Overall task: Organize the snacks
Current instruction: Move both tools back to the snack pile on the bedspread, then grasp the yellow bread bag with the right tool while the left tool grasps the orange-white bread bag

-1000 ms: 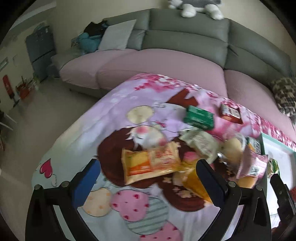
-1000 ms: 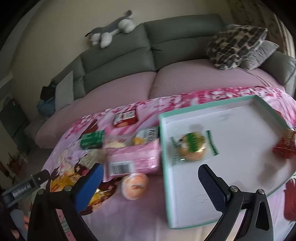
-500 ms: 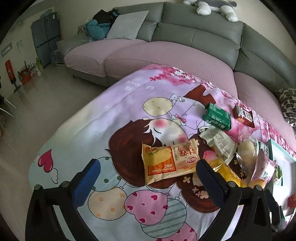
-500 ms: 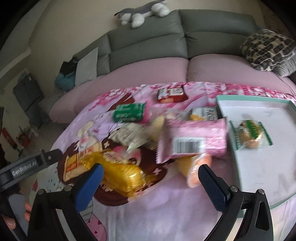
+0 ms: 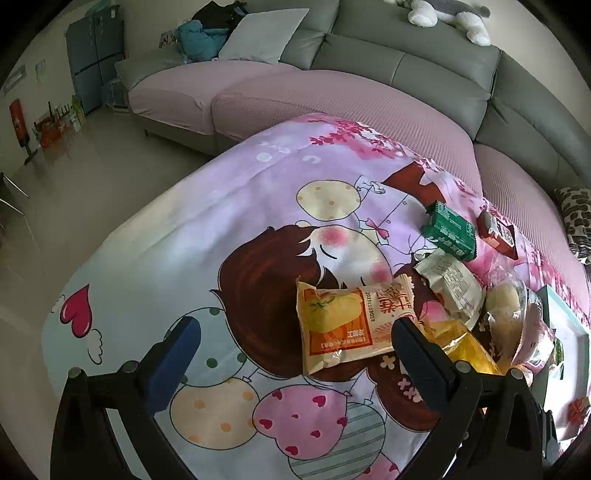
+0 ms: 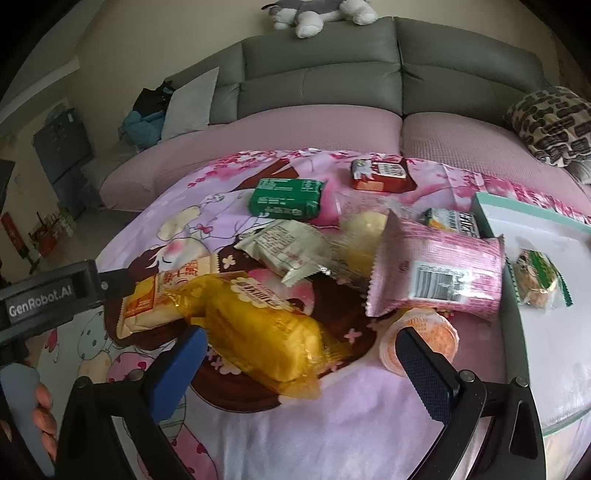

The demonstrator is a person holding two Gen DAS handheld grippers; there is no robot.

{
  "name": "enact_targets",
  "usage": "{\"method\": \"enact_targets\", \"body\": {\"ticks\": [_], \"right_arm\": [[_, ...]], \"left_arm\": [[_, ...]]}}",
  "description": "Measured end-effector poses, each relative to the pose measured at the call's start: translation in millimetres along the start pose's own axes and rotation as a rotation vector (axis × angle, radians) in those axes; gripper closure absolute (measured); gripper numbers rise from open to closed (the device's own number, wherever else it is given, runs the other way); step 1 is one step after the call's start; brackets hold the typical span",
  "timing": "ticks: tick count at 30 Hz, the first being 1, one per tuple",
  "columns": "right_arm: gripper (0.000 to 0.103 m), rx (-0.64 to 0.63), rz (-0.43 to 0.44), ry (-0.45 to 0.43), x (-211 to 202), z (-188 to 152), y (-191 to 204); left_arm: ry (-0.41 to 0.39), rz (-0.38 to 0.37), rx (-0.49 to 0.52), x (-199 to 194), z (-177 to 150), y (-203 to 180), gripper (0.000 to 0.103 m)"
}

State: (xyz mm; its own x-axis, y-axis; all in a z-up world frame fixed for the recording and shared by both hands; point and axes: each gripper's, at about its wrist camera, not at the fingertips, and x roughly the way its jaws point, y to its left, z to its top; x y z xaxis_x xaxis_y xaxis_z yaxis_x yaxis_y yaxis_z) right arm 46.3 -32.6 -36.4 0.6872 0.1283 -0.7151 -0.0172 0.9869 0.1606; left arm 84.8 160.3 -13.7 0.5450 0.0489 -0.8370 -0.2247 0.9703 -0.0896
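Note:
Several snack packs lie heaped on a cartoon-print cloth. In the right wrist view a yellow cake pack (image 6: 258, 328) lies between the fingers of my open right gripper (image 6: 299, 369), with a pink pack (image 6: 436, 269), an orange jelly cup (image 6: 421, 336), a green box (image 6: 286, 197), a red box (image 6: 382, 175) and a white pack (image 6: 291, 247) beyond. A wrapped cake (image 6: 537, 278) lies in the white tray (image 6: 535, 218) at right. My left gripper (image 5: 295, 360) is open above the cloth, its right finger by the orange pack (image 5: 343, 325).
A grey and pink sofa (image 6: 332, 85) curves behind the table, with a leopard cushion (image 6: 554, 125) and a plush toy (image 6: 321, 11) on it. Bare floor (image 5: 74, 166) lies off the table's left edge. A hand (image 6: 40, 417) holds the left gripper's handle.
The right gripper has swung left from over the tray to the snack pile. The left gripper has drawn back and leftward, so the snacks now sit right of its view. Both stayed open.

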Motion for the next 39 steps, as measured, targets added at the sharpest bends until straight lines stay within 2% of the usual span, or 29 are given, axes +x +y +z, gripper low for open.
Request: {"method": "enact_targets", "body": {"ticks": [9, 18, 24, 28, 39], "right_arm": [[0.002, -0.003, 0.027, 0.013, 18, 4, 11], [0.003, 0.072, 0.038, 0.028, 32, 7, 2], [0.014, 0.1, 0.027, 0.018, 33, 9, -1], [0.03, 0.075, 0.058, 0.023, 32, 9, 5], [0.037, 0.078, 0.087, 0.047, 31, 7, 5]], "left_arm": [[0.018, -0.012, -0.018, 11, 4, 9, 0.0], [0.02, -0.012, -0.035, 17, 6, 13, 0.0], [0.017, -0.009, -0.019, 17, 7, 9, 0.0], [0.013, -0.012, -0.002, 16, 7, 4, 0.0], [0.042, -0.016, 0.056, 26, 5, -8, 0.0]]}}
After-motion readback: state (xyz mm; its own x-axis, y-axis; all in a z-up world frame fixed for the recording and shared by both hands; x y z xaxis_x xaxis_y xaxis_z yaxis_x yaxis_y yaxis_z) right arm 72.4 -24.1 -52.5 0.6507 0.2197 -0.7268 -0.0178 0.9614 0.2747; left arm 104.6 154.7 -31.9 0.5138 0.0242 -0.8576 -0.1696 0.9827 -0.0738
